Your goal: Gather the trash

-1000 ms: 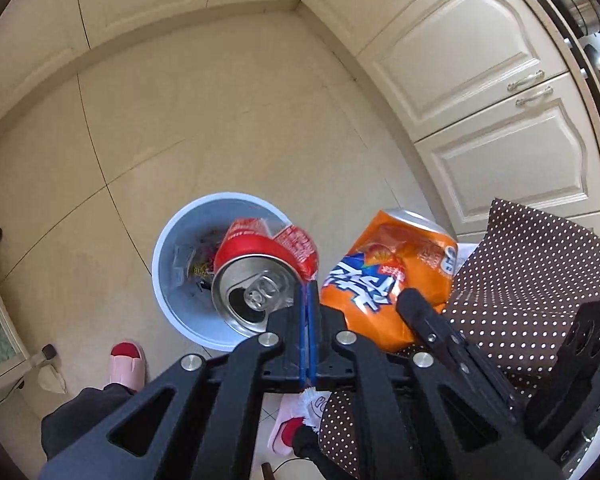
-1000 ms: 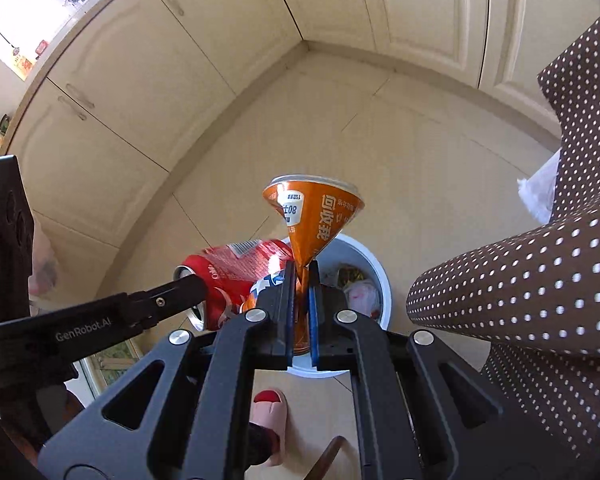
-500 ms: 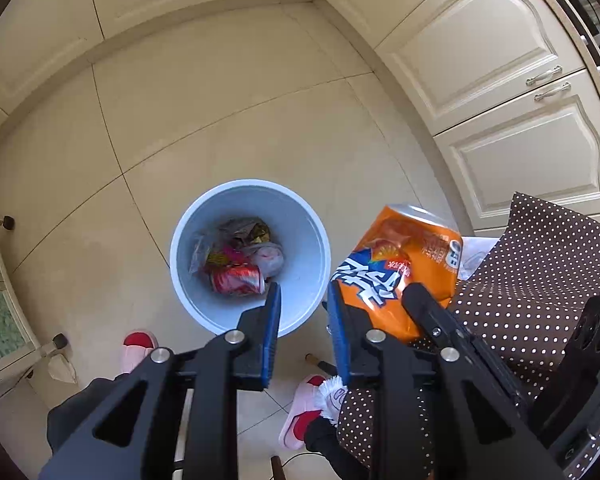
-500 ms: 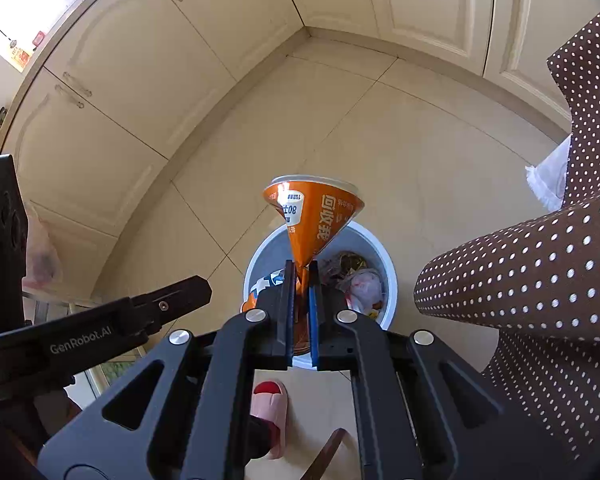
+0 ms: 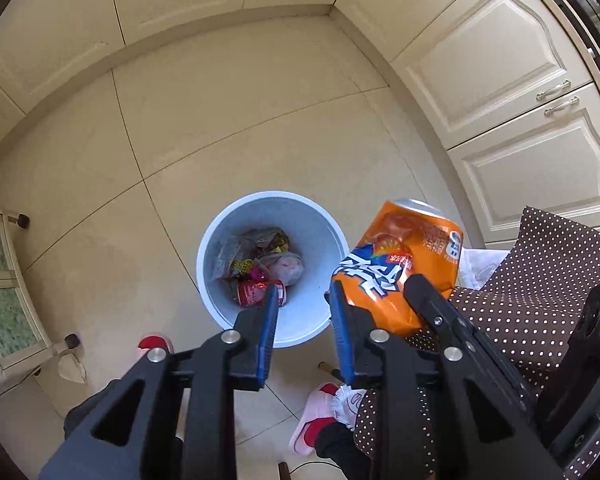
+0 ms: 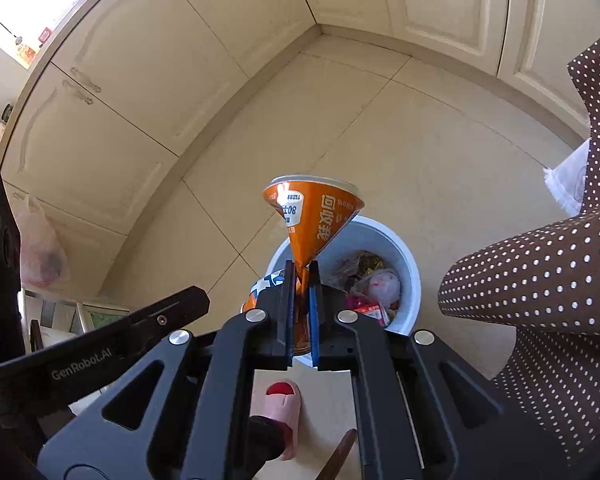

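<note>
A light blue trash bin (image 5: 220,312) stands on the tiled floor, holding wrappers and a crushed red can (image 5: 256,294). My left gripper (image 5: 302,300) hangs above the bin's near rim, its jaws opening with nothing between them. My right gripper (image 6: 301,270) is shut on a crushed orange soda can (image 6: 316,212), pinched flat at its lower end, above the bin (image 6: 410,276). That orange can (image 5: 400,264) shows in the left wrist view just right of the bin.
Cream cabinets (image 5: 512,80) line the floor's far and right sides. A brown polka-dot cloth (image 6: 540,280) hangs at the right. A person's feet in pink slippers (image 6: 278,404) stand below the grippers. A plastic bag (image 6: 40,252) hangs at the left.
The left gripper has opened and let go of the red can, which now lies in the bin. The right gripper still holds the orange can in about the same place.
</note>
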